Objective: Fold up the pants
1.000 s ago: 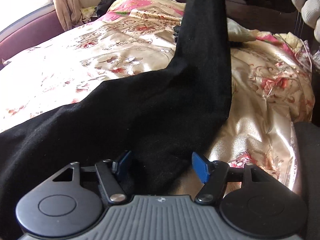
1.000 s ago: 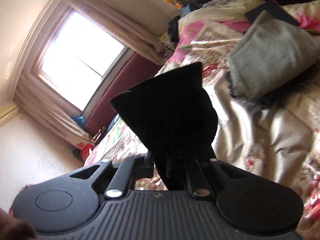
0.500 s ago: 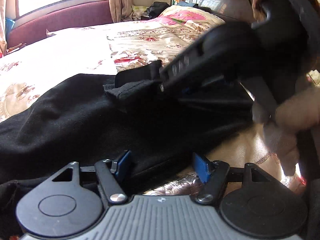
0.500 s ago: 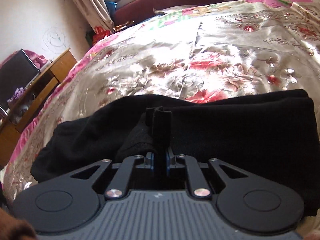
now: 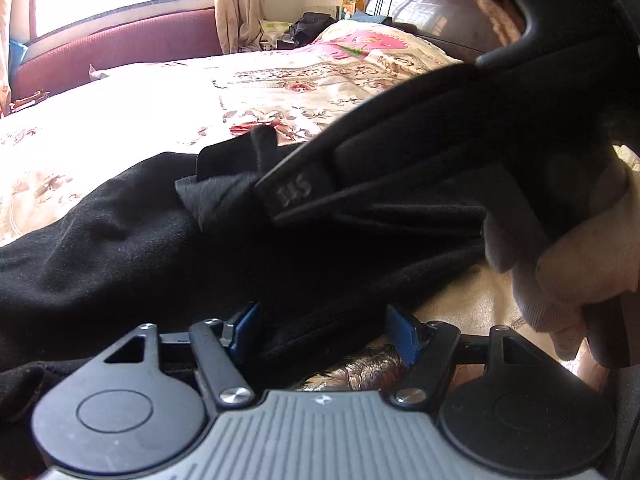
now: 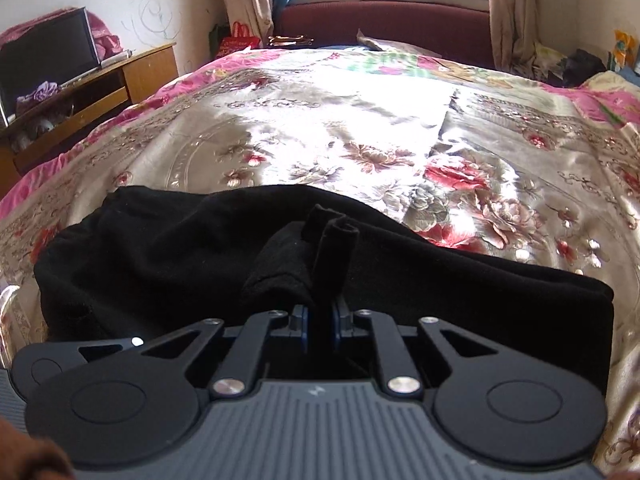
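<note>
Pants (image 6: 160, 264) (black) between opening right gripper (image 6: 319, 326) fingers.

1. Ahead of the right gripper (image 6: 319, 322) fingers, past the black pants (image 6: 160, 264), the bedspread (image 6: 340, 120) lies bare to the far couch (image 6: 384, 24).
2. To their left, beyond the bed edge, a wooden desk (image 6: 132, 68) stands.
3. Ahead of the left gripper (image 5: 325, 332) fingers and to their right, the right gripper and a gloved hand (image 5: 576, 264) block passage.
4. Ahead-left, open bedspread.

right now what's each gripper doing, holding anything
left gripper: open, black pants lying between its fingers, not pinched
right gripper: opening, pants fold between its fingers
</note>
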The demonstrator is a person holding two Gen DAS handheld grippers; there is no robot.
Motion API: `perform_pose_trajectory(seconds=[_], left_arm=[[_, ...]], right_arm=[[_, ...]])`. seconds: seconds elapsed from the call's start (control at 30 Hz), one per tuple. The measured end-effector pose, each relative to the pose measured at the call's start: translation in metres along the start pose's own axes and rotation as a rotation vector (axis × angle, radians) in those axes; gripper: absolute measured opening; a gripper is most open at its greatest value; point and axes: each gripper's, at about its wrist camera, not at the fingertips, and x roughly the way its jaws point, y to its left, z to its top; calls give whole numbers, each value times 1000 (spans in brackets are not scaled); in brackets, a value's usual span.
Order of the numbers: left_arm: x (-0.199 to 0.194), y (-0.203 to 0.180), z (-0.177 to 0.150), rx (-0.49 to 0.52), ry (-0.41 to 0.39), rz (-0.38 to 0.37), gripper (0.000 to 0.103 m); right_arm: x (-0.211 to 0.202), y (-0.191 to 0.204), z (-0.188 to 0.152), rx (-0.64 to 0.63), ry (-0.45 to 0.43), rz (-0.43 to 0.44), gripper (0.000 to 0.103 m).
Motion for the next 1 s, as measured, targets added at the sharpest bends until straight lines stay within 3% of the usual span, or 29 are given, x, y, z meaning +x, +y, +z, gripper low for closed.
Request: perform_pose_trajectory(seconds=[0.1, 0.2, 0.33, 0.47, 0.53, 0.8, 1.0], left_arm=[[-4, -4, 0, 9, 0, 9, 82], [-4, -7, 6, 7, 0, 29, 82], [-7, -7, 3, -7, 3, 70, 82], [-12, -8, 0, -22, -11, 96, 82], [-15, -7, -1, -32, -20, 107, 81], [-16, 12, 12, -137, -93, 162, 82], [15, 29, 37, -141, -58, 206, 82]], right_arm=[[3, 6, -3, -39, 12, 16, 19], [5, 5, -3, -19, 38, 95, 36], [3, 3, -4, 46, 17, 206, 34], [-10, 4, -3, 23, -26, 196, 36], [-19, -3, -3, 33, -43, 194, 47], [-23, -41, 3, 65, -73, 97, 47], [-22, -75, -3, 127, -73, 43, 48]])
